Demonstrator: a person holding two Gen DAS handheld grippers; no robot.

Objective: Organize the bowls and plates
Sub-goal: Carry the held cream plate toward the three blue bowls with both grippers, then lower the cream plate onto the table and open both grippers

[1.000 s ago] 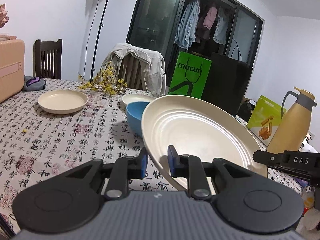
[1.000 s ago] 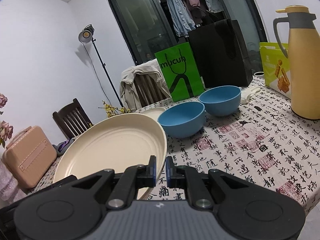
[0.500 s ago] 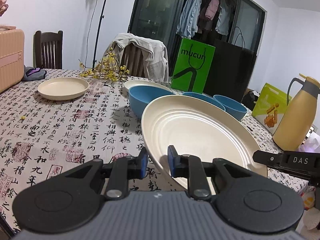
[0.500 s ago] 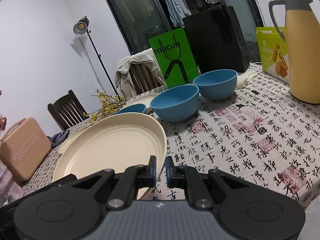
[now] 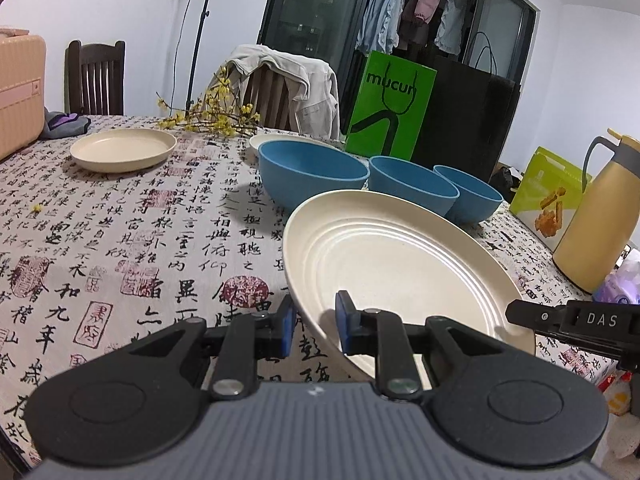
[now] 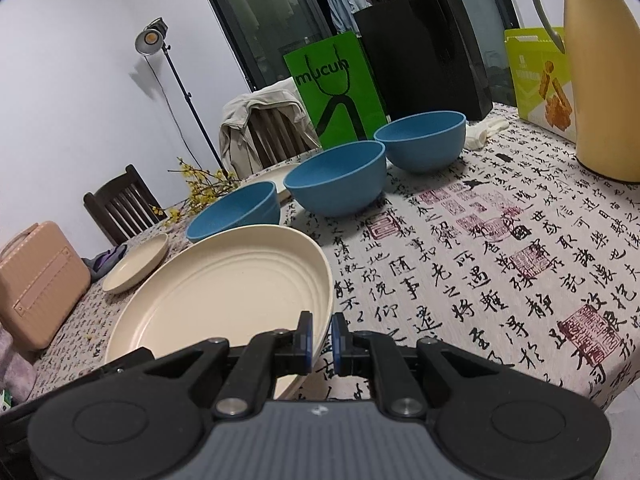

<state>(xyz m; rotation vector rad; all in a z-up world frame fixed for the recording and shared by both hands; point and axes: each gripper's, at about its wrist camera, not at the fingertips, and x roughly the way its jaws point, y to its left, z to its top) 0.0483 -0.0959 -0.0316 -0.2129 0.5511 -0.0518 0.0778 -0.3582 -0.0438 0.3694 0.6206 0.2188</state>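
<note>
Left wrist view: the table (image 5: 120,232), under a calligraphy cloth, carries three blue bowls (image 5: 312,172) in a row and a small cream plate (image 5: 123,149) farther off. Nearest, the big cream plate (image 5: 400,264) sits tilted, its near rim clamped by the left tongs (image 5: 316,326); the right tongs (image 6: 320,340) pinch its opposite edge.
</note>
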